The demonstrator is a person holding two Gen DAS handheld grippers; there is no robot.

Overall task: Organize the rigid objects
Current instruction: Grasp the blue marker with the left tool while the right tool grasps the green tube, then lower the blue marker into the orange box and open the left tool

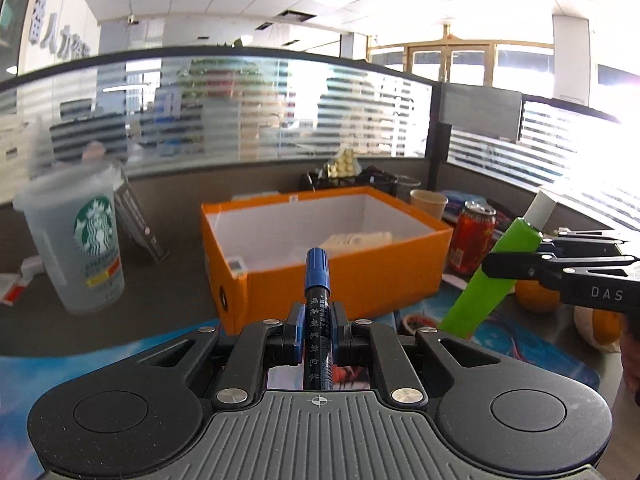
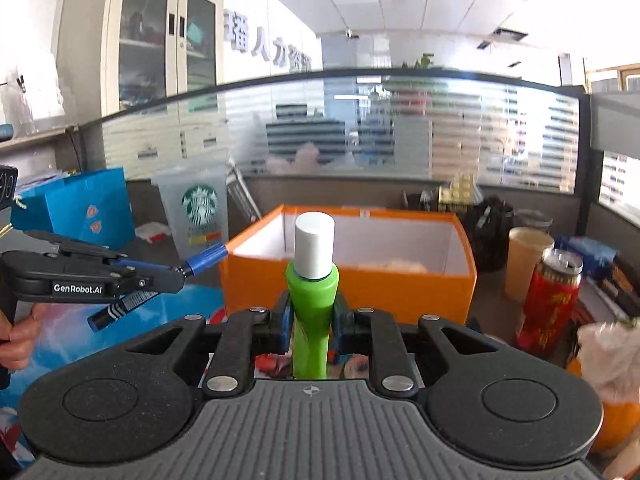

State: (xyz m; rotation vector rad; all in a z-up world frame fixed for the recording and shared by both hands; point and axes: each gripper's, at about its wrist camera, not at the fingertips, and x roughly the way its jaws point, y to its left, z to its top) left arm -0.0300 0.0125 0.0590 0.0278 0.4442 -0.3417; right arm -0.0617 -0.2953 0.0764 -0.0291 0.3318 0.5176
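Note:
My left gripper [image 1: 316,330] is shut on a black marker with a blue cap [image 1: 317,280], which points toward the open orange box [image 1: 320,284] just ahead. The marker also shows in the right wrist view [image 2: 200,262], held in the left gripper [image 2: 176,276]. My right gripper [image 2: 311,320] is shut on a green bottle with a white cap [image 2: 312,280], held upright in front of the orange box [image 2: 400,284]. In the left wrist view the green bottle [image 1: 492,280] tilts in the right gripper [image 1: 496,268], to the right of the box. A pale object lies inside the box.
A Starbucks plastic cup [image 1: 80,236] stands left of the box. A red can [image 1: 472,236] and a paper cup [image 1: 428,202] stand at its right, with oranges [image 1: 536,298] near. A blue bag [image 2: 88,208] is at far left. A glass partition [image 1: 260,108] bounds the desk.

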